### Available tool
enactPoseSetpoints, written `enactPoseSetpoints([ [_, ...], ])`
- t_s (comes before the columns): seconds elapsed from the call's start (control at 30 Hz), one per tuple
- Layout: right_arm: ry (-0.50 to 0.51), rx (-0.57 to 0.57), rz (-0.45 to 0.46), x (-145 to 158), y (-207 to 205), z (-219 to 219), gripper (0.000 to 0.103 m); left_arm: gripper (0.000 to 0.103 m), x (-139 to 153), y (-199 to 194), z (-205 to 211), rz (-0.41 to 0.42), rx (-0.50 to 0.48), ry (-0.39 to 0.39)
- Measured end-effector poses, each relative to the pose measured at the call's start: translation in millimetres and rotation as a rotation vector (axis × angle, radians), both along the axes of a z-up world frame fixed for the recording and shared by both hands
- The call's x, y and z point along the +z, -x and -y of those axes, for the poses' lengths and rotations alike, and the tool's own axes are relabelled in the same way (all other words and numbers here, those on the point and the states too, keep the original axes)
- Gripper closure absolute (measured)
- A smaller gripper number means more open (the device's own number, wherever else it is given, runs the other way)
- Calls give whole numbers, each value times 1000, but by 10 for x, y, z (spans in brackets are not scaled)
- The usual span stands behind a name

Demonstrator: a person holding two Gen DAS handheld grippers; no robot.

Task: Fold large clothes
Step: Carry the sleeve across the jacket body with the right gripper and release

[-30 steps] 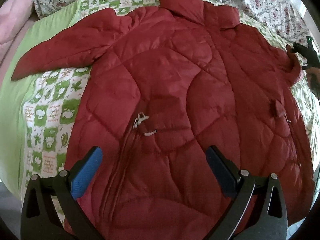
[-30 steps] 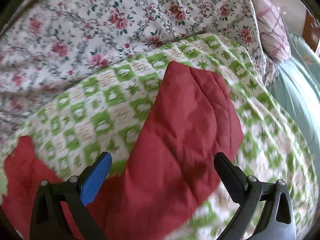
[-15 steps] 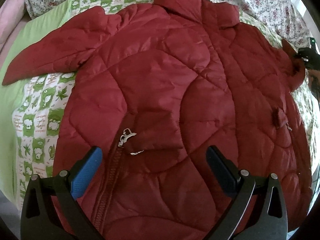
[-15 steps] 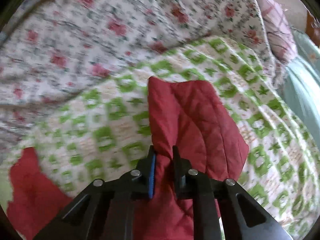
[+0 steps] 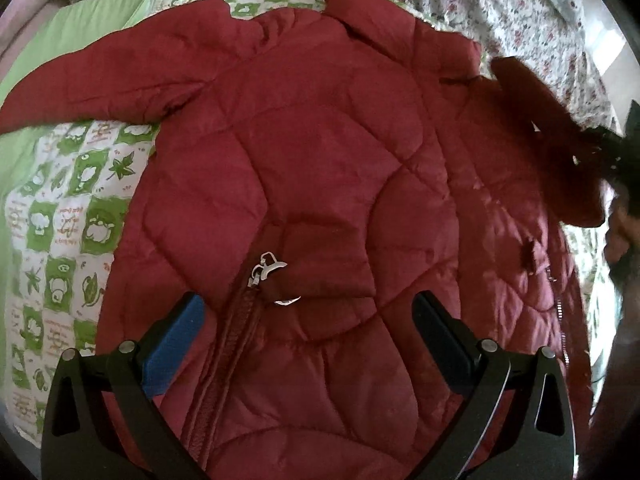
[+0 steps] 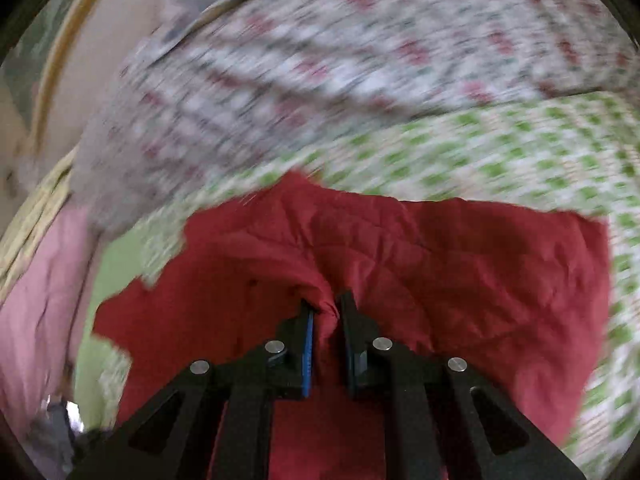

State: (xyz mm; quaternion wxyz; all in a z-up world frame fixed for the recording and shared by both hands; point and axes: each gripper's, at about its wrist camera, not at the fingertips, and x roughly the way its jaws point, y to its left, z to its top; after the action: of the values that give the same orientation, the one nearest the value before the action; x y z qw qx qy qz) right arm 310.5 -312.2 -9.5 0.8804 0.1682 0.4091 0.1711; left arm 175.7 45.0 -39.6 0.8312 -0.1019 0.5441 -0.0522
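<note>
My right gripper (image 6: 326, 312) is clamped tight on a bunched fold of the red jacket's sleeve (image 6: 460, 264), the cloth puckered between the blue pad and the black one, and the sleeve hangs lifted off the bed with its wide end spread out past my fingers. My left gripper (image 5: 306, 320) has its fingers spread wide and holds nothing; it hovers above the lower front of the red quilted jacket (image 5: 312, 168), with the zipper pull (image 5: 266, 268) lying between and just ahead of the fingertips. The jacket lies flat, front side up, on a green-and-white checked blanket (image 5: 76, 184), collar toward the far side and its other sleeve stretched out over the blanket toward a plain green sheet (image 5: 80, 36). Beyond the collar there is a flowered bedcover (image 5: 500, 8), and something pink (image 6: 36, 300) shows at the left edge of the right wrist view. That view is heavily blurred, so the bedding's pattern there is only streaks. In the left view the lifted sleeve is dark at the right edge, partly covering the jacket's shoulder.
</note>
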Motion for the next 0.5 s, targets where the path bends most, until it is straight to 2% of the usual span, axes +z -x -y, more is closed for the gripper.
enactPoseSetpoints([
  [0.23,8,225,-19,-133,199,-894,91,0,143,-19,-234,11,-5,138],
  [0.33,73,315,-8,-179,347,-1246,91,0,220,-106,-333,15,7,205],
  [0.47,102,419,-10,-277,480,-1540,90,0,303,-278,-448,25,12,260],
  [0.5,107,435,-11,-308,523,-1584,87,0,320,-328,-460,28,9,268],
])
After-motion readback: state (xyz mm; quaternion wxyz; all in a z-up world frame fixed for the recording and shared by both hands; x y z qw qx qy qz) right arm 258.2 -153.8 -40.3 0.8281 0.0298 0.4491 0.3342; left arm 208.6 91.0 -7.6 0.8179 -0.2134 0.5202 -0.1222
